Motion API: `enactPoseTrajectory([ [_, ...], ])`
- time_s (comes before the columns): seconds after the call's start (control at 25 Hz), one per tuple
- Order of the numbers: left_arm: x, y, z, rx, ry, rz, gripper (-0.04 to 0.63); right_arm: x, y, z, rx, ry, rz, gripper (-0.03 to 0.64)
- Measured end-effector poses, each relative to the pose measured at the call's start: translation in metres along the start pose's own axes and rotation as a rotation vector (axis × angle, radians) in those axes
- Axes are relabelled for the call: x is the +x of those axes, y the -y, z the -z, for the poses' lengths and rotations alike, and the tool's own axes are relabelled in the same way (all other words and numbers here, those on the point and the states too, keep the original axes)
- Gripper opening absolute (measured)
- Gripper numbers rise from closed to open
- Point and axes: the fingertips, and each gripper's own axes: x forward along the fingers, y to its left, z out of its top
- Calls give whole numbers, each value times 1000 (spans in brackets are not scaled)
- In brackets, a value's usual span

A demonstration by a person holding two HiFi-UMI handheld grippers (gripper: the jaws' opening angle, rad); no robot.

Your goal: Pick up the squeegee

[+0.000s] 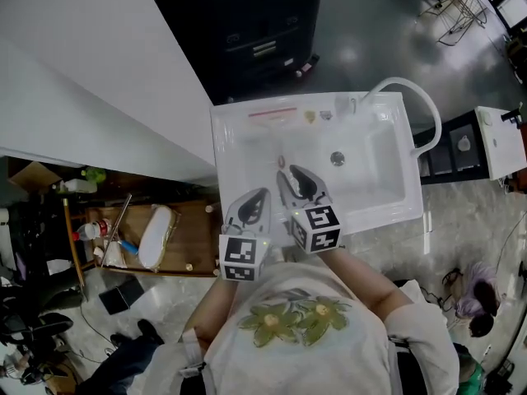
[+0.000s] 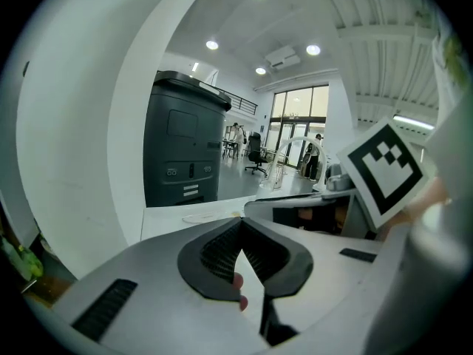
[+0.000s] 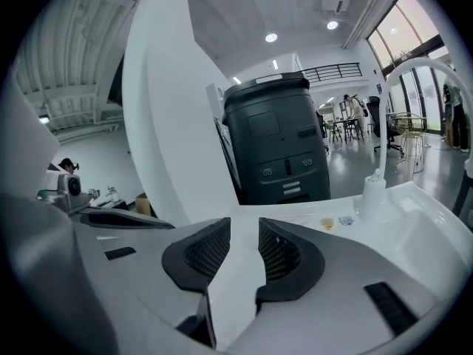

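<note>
head view: a white, glossy moulded sink (image 1: 235, 142) fills the middle, with a rectangular basin, a round metal drain (image 1: 338, 159) and a white curved faucet pipe (image 1: 420, 101) arching over its right corner. the squeegee (image 1: 272, 113) appears to be the thin flat strip with a red edge lying on the back ledge, beyond both claws and apart from them. near it on the ledge sit a small yellow bit (image 1: 310, 116) and a white bottle (image 1: 352, 105). the left claw (image 1: 262, 194) and right claw (image 1: 288, 173) reach side by side over the sink's near rim, each carrying a cube with black and white square markers. behind the sink stands a dark boxy cabinet (image 1: 255, 31). a smooth white wall (image 1: 90, 81) runs along the left, and below it lies a cluttered wooden shelf (image 1: 193, 237).

left gripper view: the left claw (image 2: 240, 226) is clenched, its ribbed black pads meeting at the tips on nothing. the ledge beyond carries a pale flat shape, too faint to name. the other gripper's marker cube (image 2: 384, 168) crowds the right side, and the dark cabinet (image 2: 185, 154) rises behind.

right gripper view: the right claw (image 3: 244, 224) stands released, its ribbed pads apart with only bare white sink between them. the bottle (image 3: 373, 191) and yellow bit (image 3: 326, 222) lie to the right, before the cabinet (image 3: 281, 146).
</note>
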Motion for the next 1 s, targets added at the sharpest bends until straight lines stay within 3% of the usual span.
enactPoseTrajectory([
  [1.0, 39, -36, -12, -3, -39, 1, 9, 87, 44, 11, 49, -108, 72, 131],
])
